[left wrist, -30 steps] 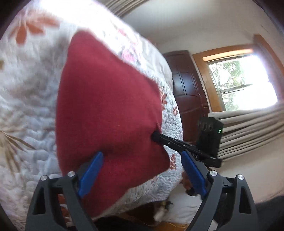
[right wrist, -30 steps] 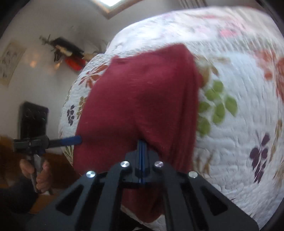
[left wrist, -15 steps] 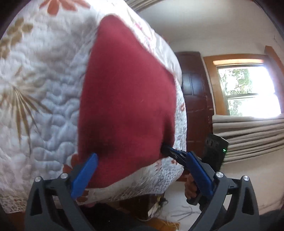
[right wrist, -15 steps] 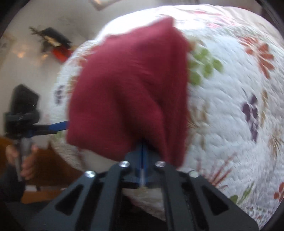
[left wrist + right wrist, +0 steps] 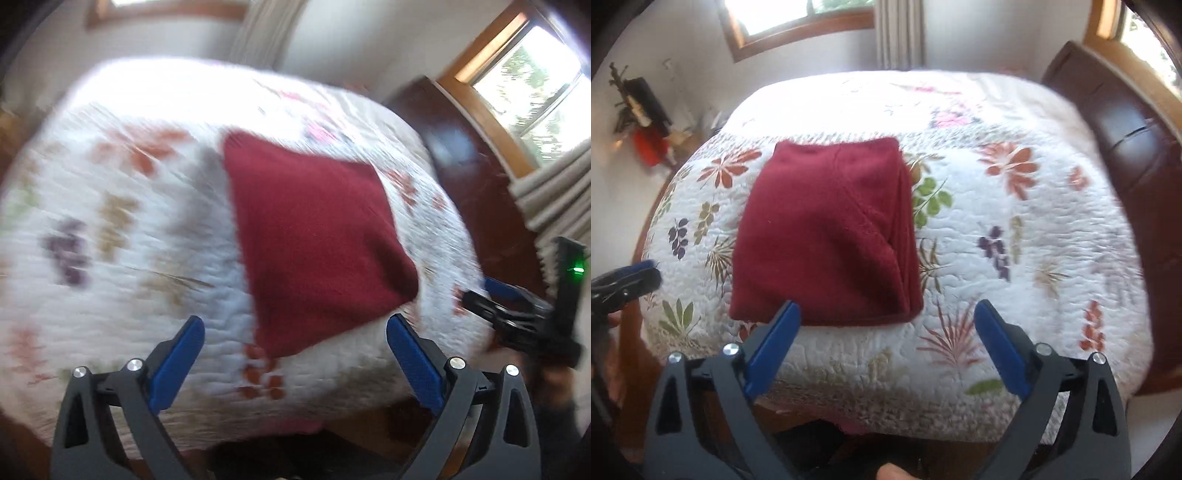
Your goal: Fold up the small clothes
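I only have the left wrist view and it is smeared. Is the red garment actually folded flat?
Observer: Yes. In the right wrist view the red garment lies as a neat folded rectangle on the floral quilt.
Operator: Is the right gripper holding it?
Observer: No. The right gripper is open, its near finger just short of the garment's front edge.
Operator: Anything beside the bed on the left?
Observer: A red object below a dark wall shelf.
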The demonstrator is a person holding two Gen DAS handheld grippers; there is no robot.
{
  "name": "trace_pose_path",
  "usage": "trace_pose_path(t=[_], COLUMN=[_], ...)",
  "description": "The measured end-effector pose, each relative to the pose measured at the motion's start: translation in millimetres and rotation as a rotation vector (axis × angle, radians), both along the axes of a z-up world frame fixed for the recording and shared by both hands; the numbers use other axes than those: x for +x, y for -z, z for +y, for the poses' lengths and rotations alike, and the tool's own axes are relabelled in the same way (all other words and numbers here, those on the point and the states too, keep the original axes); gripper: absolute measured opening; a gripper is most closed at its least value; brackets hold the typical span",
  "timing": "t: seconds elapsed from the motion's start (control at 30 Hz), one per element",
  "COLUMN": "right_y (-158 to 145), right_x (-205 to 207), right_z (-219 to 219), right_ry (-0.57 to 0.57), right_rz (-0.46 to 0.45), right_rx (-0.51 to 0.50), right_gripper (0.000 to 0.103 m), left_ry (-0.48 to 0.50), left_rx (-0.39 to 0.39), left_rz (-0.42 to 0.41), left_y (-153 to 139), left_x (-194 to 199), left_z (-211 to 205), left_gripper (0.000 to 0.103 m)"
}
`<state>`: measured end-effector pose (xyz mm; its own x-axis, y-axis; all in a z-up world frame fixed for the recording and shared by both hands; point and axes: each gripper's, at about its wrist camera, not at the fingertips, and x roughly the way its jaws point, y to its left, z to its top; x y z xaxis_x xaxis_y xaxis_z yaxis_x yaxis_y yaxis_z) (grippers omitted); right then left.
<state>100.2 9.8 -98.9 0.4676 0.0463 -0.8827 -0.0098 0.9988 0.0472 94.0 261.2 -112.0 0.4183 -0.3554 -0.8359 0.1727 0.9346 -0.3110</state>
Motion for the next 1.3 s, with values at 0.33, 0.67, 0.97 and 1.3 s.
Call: trace_pose_path(t=[0.33,0.67,0.97,1.3], right_y=[-75.4,-126.4,-131.1,-131.1], right_x=[-61.8,-116.1,-134.2,-131.1], right_z=[16.3,7.7,-4.4,15.9], right_ry=[-0.028,-0.092,-0.062,-0.036], right_rz=[-0.156,-0.227,-0.226,-0.214], right_rx=[-0.017,-0.006,-0.018,-0.041], right_gripper=[0.100,0.100,0.100,0.100], left_ry=[-0.117,-0.115,-0.111,-0.072], left_rx=[0.027,0.078,0.100,0.125], left_rz=[-0.073,-0.135,-0.124,-0.150], left_y=[-75.4,-128.1,-131.9,-134.2], left_x=[-78.1,-144.6,-160.1,-153.4], left_z=[-8.6,-55.6,-78.8,-66.9], left_gripper=[0.099,0.099,0.099,0.099])
